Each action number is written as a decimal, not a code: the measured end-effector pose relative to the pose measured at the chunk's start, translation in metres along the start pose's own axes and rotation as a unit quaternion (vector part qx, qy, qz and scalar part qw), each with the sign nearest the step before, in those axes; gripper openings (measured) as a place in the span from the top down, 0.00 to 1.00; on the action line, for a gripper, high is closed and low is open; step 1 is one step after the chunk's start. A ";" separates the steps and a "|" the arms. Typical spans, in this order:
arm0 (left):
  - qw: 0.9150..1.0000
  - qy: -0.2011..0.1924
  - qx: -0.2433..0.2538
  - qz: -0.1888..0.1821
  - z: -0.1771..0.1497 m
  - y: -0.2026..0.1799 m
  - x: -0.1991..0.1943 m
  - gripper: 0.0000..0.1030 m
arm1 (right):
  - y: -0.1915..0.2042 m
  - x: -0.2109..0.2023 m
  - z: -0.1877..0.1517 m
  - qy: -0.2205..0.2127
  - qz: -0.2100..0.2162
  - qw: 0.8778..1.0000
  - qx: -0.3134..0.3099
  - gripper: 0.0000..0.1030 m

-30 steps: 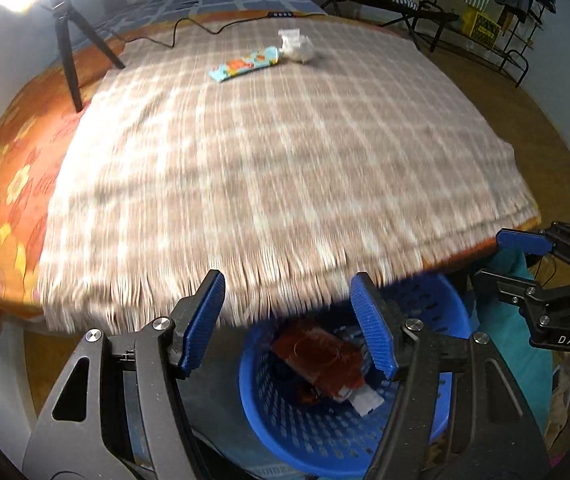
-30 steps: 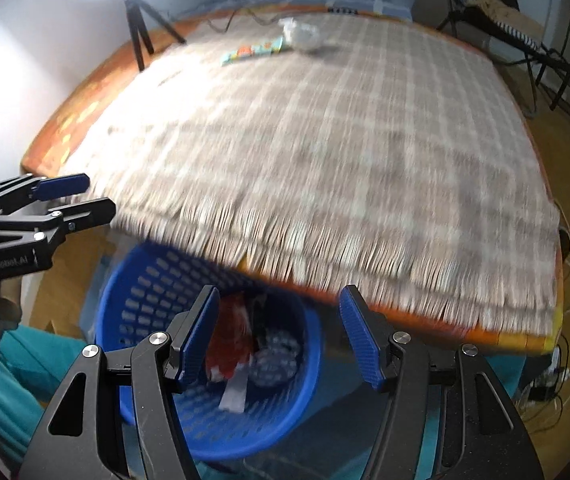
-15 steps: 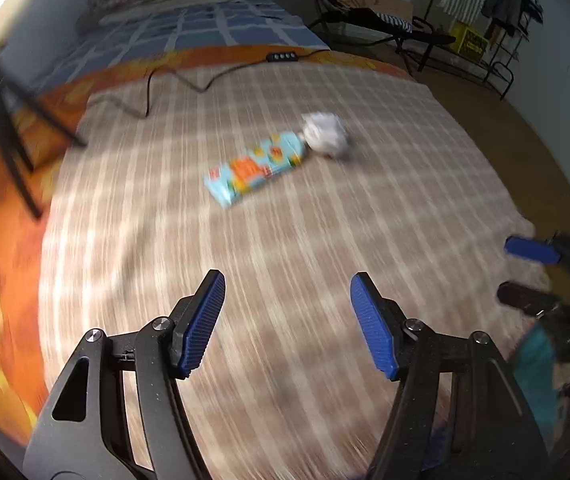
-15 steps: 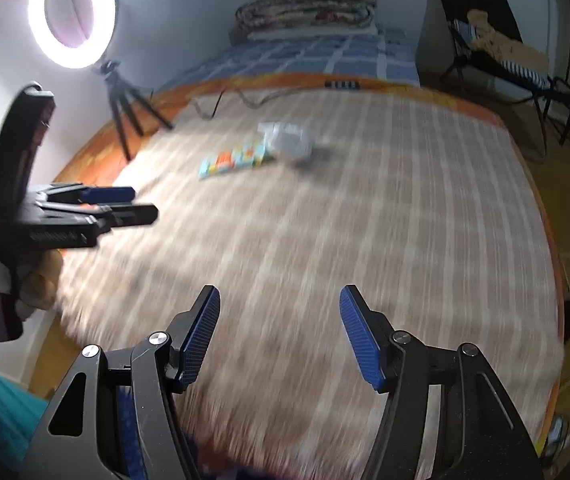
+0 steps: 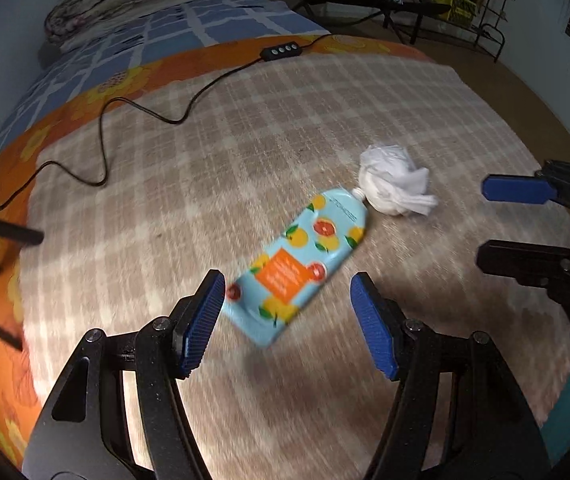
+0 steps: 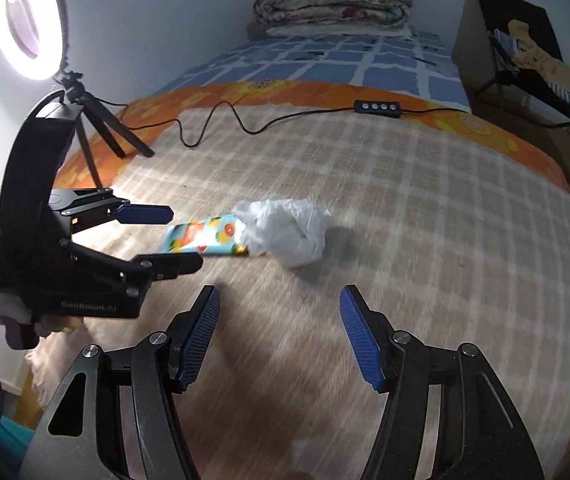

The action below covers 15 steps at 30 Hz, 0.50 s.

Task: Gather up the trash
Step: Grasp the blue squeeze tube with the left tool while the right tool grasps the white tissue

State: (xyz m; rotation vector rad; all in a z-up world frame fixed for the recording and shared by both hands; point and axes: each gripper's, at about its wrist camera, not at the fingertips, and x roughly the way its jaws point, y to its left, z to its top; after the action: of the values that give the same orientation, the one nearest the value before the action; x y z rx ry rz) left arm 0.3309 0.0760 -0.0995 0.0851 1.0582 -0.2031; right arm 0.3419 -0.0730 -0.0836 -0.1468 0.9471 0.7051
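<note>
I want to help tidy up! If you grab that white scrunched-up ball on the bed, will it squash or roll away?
The white crumpled wad looks like thin wrinkled plastic or paper, so it would probably squash easily and feel very light. Its lumpy shape and the soft checked blanket under it suggest it would barely roll if nudged.

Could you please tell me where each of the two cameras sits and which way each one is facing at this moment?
Left wrist: rides the left hand-held gripper, angled down at the checked blanket; its open blue fingers frame the fruit-print pouch; the right hand-held gripper enters at right.
Right wrist: rides the right hand-held gripper, looking down the bed toward the ring light; the left hand-held gripper enters at left.
Shared: pouch, crumpled white plastic bag, black cable with inline switch.
</note>
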 end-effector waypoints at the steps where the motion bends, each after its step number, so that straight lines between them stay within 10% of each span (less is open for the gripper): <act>1: 1.000 0.001 0.003 0.002 0.002 0.000 0.003 0.35 | -0.001 0.004 0.002 0.002 0.001 1.000 -0.001 0.40; 15: 0.999 -0.016 -0.032 0.019 0.006 0.018 0.011 0.64 | -0.002 0.043 0.024 0.010 -0.003 1.000 -0.010 0.40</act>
State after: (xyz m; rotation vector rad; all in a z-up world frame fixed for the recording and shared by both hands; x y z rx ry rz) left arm 0.3455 0.0915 -0.1067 0.0436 1.0302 -0.1350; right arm 0.3758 -0.0437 -0.1035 -0.1743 0.9593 0.7087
